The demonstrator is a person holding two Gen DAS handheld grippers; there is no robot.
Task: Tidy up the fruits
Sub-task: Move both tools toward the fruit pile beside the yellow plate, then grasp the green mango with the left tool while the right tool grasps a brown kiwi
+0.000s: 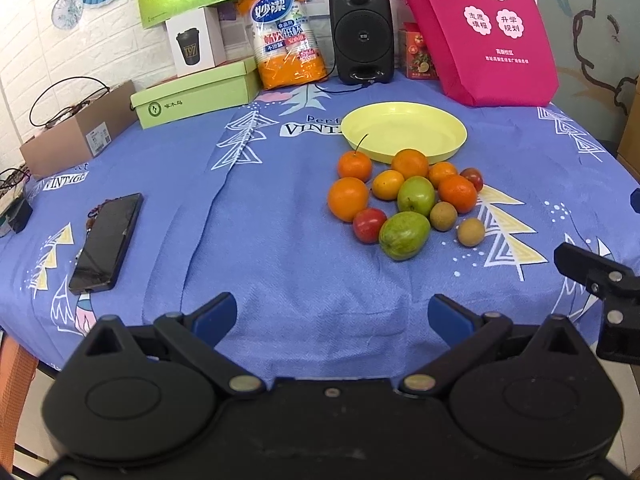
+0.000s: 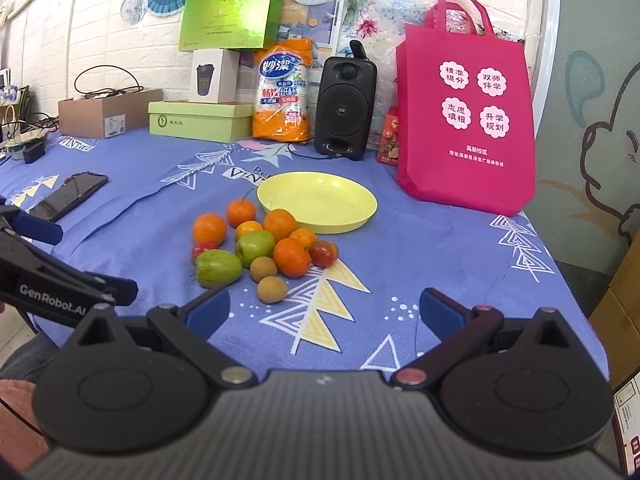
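A pile of fruit lies on the blue tablecloth: several oranges (image 1: pixel 348 199) (image 2: pixel 209 229), two green fruits (image 1: pixel 404 235) (image 2: pixel 218 267), two red ones (image 1: pixel 369 225) (image 2: pixel 323 253) and two brown kiwis (image 1: pixel 471 232) (image 2: pixel 272 289). An empty yellow plate (image 1: pixel 404 131) (image 2: pixel 317 201) sits just behind the pile. My left gripper (image 1: pixel 332 316) is open and empty, near the table's front edge, short of the fruit. My right gripper (image 2: pixel 325 310) is open and empty, just in front of the nearest kiwi.
A black phone (image 1: pixel 106 244) (image 2: pixel 68 196) lies at the left. A pink bag (image 1: pixel 476 32) (image 2: pixel 466 116), a black speaker (image 1: pixel 362 28) (image 2: pixel 346 108), an orange cup pack (image 1: pixel 286 32), green boxes (image 1: pixel 196 94) and a cardboard box (image 1: pixel 80 128) line the back.
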